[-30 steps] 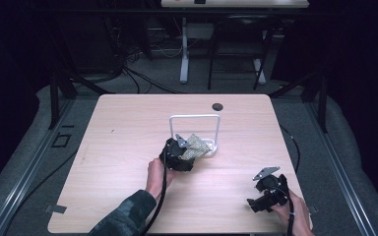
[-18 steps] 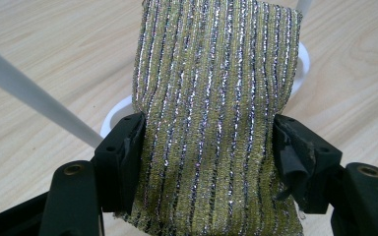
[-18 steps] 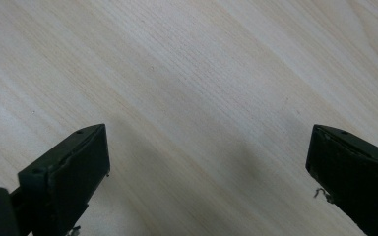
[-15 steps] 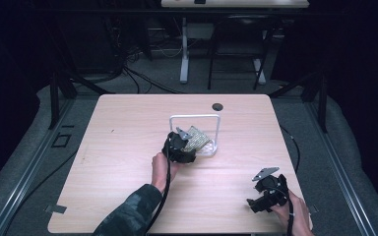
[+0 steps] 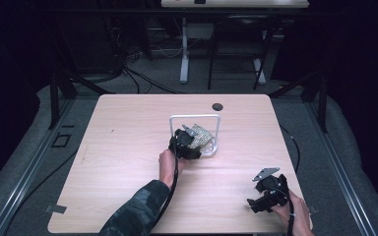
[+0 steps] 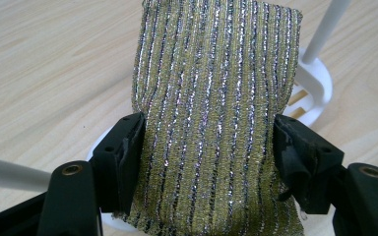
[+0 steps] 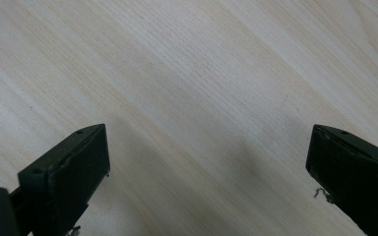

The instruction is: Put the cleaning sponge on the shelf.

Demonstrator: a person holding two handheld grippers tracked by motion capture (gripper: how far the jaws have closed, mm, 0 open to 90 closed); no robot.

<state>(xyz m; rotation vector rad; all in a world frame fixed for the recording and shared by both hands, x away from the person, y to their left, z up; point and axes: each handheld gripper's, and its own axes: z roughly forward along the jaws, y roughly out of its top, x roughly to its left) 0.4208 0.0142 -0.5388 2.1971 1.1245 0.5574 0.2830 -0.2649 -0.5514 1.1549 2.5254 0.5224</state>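
The sponge (image 6: 211, 113), a gold and silver striped pad, sat clamped between the jaws of the left gripper (image 6: 209, 152), above the white rack (image 6: 315, 83) near the middle of the table (image 5: 128, 147). In the left gripper view its lower edge was cut off by the frame, and it hid most of the rack's base, so whether it touched the base could not be told. In the high view the left gripper (image 5: 193, 142) covered much of the sponge (image 5: 202, 136), leaving a glittering corner inside the rack's (image 5: 195, 118) white loop. The right gripper (image 5: 266, 196) rested near the table's front right corner, well apart, its jaws wide with bare wood between them. A dark round spot (image 5: 217, 106) lay near the far edge.
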